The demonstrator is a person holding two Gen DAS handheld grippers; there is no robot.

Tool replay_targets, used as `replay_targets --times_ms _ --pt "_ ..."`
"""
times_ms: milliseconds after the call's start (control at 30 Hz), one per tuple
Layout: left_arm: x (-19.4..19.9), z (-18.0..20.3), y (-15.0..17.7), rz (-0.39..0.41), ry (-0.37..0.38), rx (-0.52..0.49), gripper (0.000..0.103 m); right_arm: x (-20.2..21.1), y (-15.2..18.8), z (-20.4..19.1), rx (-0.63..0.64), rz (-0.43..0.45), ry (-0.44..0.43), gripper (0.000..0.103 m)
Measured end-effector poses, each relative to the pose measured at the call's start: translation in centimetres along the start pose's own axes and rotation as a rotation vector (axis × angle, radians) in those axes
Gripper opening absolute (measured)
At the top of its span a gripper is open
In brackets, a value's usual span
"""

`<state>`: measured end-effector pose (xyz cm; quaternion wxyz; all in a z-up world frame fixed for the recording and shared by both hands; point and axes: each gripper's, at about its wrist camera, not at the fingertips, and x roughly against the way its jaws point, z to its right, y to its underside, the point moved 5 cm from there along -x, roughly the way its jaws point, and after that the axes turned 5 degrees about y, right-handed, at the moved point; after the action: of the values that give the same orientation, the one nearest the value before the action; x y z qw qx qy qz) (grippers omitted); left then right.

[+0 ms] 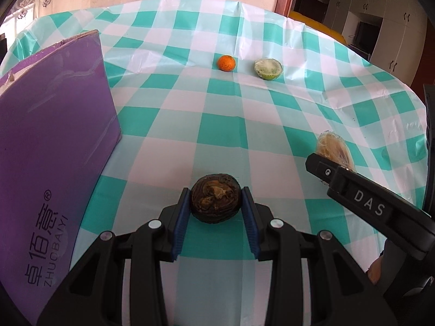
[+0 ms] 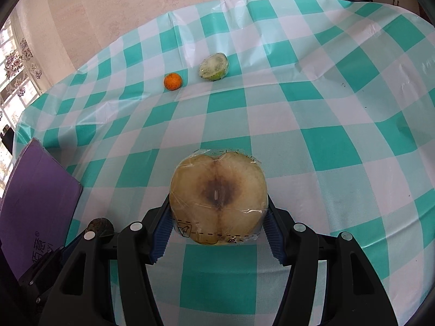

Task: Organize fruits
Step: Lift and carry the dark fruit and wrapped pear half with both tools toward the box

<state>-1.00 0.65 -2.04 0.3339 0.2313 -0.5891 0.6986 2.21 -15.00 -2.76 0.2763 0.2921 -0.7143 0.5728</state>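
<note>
Both hands carrying fruit – the transport step, by the look of it. Left gripper (image 1: 215,203) jaws narrow, clamped on a dark shrivelled fruit (image 1: 215,200); right gripper (image 2: 219,212) jaws wider, holding a wrapped apple half (image 2: 218,195), cut face up.

Next move likely calls for setting both down at the purple box (image 1: 54,146), on the left – no opening visible from here.

Small orange (image 1: 226,63) and wrapped green half (image 1: 268,69) wait far across the checked tablecloth (image 1: 217,125), well apart from both grippers. Nothing blocks the path.

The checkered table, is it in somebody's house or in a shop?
Most likely a home, perhaps a dining room. The table wears a plastic checkered tablecloth, the wall behind has patterned wallpaper, and white cabinets stand in the room beyond the doorway.
</note>
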Motion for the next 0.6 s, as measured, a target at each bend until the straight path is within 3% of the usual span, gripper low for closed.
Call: replay_targets --times_ms 333,600 --pt "3.4 0.3 1.8 0.052 -0.001 -0.037 0.037 2.5 2.5 -0.3 0.024 0.008 -0.051 0.058" --pt "8.3 1.6 0.4 0.192 0.01 -0.073 0.037 4.7 2.2 -0.4 -0.018 0.106 -0.106 0.059"
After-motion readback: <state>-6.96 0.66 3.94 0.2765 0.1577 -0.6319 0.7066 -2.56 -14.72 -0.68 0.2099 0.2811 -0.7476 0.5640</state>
